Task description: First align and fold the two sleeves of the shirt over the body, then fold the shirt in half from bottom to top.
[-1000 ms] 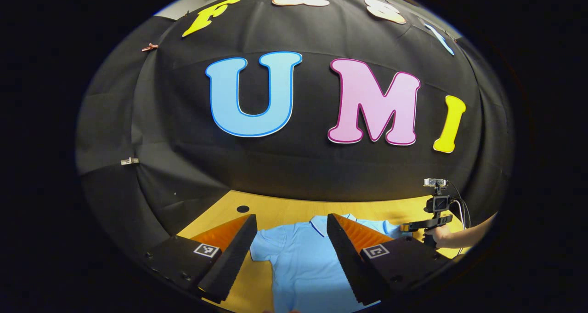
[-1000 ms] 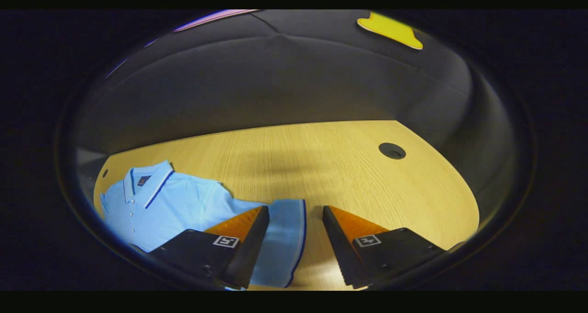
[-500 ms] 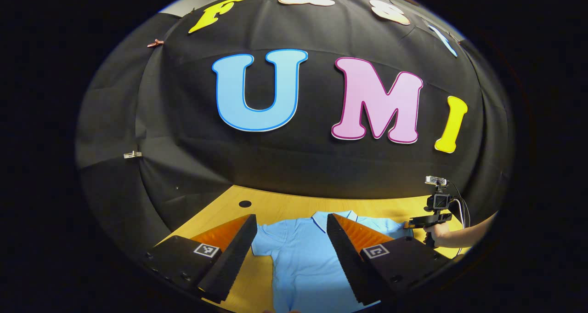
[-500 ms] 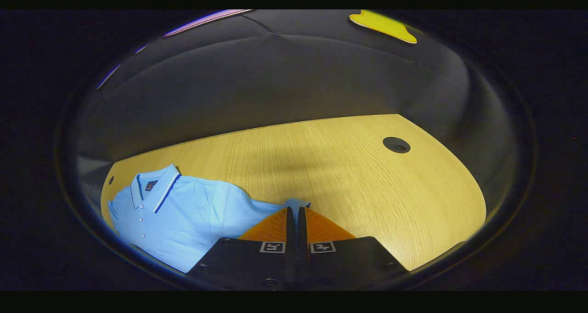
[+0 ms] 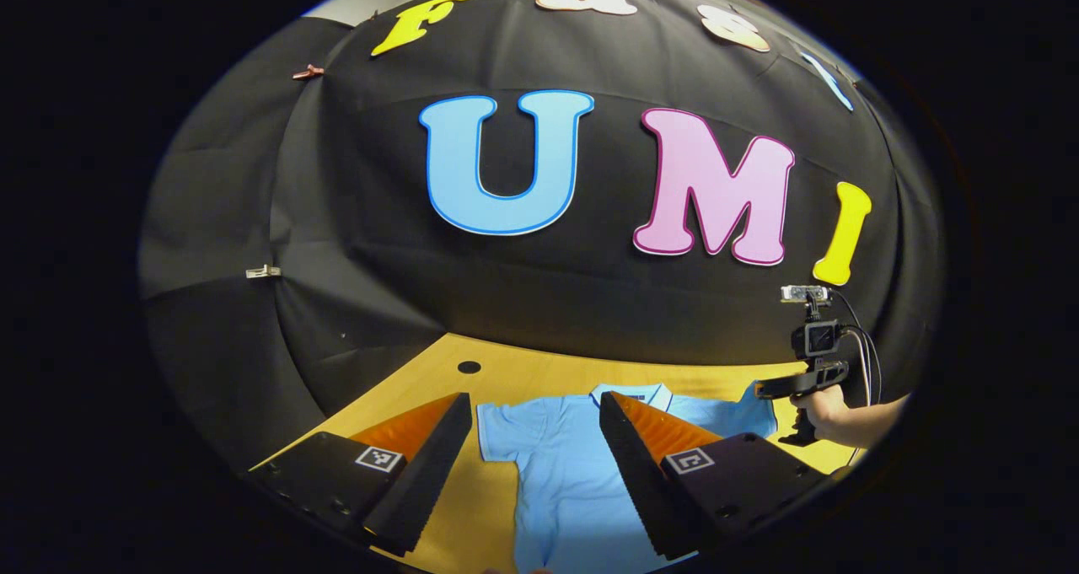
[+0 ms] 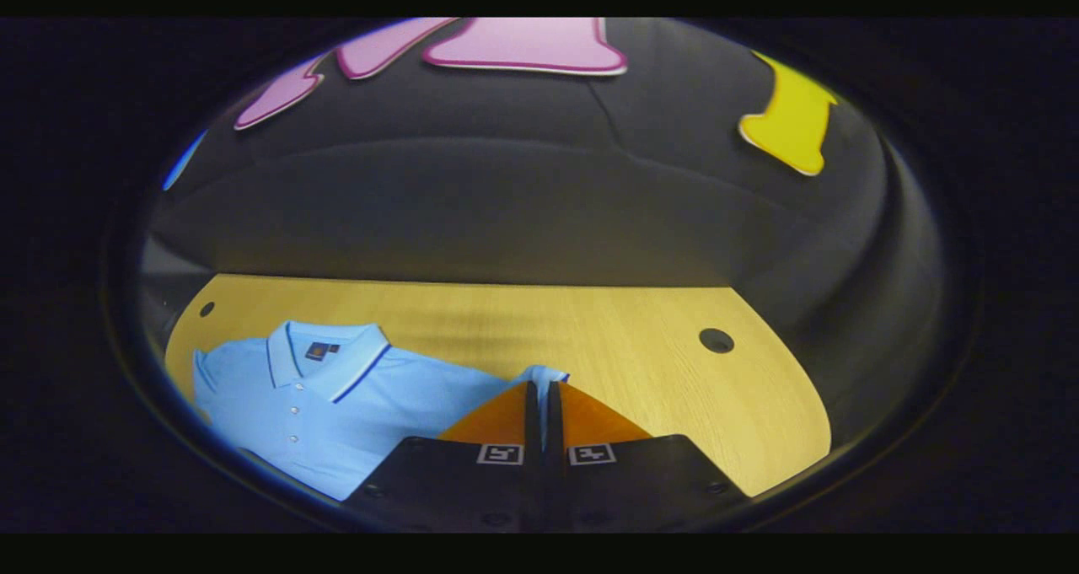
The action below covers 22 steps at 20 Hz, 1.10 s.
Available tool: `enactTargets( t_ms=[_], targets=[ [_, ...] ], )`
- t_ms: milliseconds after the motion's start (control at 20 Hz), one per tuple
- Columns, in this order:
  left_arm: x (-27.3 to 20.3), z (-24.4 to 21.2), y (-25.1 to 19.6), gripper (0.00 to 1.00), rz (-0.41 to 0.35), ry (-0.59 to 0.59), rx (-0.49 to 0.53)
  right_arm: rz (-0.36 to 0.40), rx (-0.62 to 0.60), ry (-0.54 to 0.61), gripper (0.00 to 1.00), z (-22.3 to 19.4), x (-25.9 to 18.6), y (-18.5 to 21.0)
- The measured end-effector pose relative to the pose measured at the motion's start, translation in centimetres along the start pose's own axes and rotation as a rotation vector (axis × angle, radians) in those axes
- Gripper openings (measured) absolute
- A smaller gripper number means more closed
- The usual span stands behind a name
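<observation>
A light blue polo shirt [image 6: 337, 405] lies face up on the wooden table [image 6: 607, 329], its collar [image 6: 324, 359] toward the booth wall. My right gripper [image 6: 544, 384] is shut on the end of one sleeve [image 6: 546, 374], and a bit of cloth pokes out past the tips. In the left gripper view the shirt [image 5: 565, 464] lies below and between the fingers of my left gripper [image 5: 534, 399], which is open and holds nothing. Farther right there, a hand [image 5: 830, 414] holds the right gripper [image 5: 763, 390] above the table, with the sleeve [image 5: 746, 418] raised under it.
Round cable holes sit in the tabletop, one right of the shirt [image 6: 716, 340] and one at the far left corner [image 6: 206, 308]. The black booth wall closes the table's far edge. Bare wood [image 6: 657, 388] stretches to the right of the shirt.
The right gripper went from open around the sleeve end to shut on it, then lifted it and turned toward the shirt. The left gripper stayed open and shifted slightly.
</observation>
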<state>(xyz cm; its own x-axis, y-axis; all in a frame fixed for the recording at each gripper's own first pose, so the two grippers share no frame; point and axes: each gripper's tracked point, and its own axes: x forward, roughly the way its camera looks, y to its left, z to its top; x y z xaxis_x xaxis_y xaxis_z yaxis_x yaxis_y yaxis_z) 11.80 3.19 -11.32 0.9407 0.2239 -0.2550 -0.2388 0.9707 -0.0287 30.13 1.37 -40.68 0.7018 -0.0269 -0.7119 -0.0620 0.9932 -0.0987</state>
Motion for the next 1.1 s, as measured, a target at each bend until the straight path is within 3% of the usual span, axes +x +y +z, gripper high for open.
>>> enactTargets(
  t_ms=[100, 200, 300, 350, 500, 650, 800, 1100],
  targets=[
    [-0.2, -0.3, 0.9, 0.97, 0.013, 0.002, -0.013, 0.048, -0.017, -0.004, 0.00, 0.2, -0.4, 3.6],
    [-0.5, -0.8, 1.8, 0.97, 0.027, 0.008, -0.030, 0.113, -0.021, 0.014, 0.10, -0.5, -0.9, 7.5],
    [-0.4, -1.3, 2.7, 0.97, 0.038, 0.011, -0.042, 0.179, -0.053, 0.045, 0.06, -2.2, -1.2, 10.9],
    [-0.3, -1.6, 3.2, 0.97, 0.043, 0.013, -0.039, 0.212, -0.074, 0.051, 0.12, -2.7, -1.5, 12.3],
    [1.1, -3.2, 4.4, 0.97, 0.055, 0.035, 0.004, 0.265, -0.079, 0.068, 0.53, -4.4, -2.5, 14.5],
    [3.6, -4.3, 4.5, 0.97, 0.040, 0.057, -0.017, 0.272, -0.066, 0.044, 0.94, -4.6, -4.1, 13.6],
    [7.2, -5.1, 5.1, 0.97, 0.043, 0.066, -0.006, 0.202, -0.059, 0.014, 0.99, -4.3, -5.9, 9.7],
    [15.7, -7.2, 5.8, 0.97, 0.048, 0.112, -0.012, 0.132, 0.001, -0.003, 0.98, -4.4, -9.7, 2.8]
  ],
)
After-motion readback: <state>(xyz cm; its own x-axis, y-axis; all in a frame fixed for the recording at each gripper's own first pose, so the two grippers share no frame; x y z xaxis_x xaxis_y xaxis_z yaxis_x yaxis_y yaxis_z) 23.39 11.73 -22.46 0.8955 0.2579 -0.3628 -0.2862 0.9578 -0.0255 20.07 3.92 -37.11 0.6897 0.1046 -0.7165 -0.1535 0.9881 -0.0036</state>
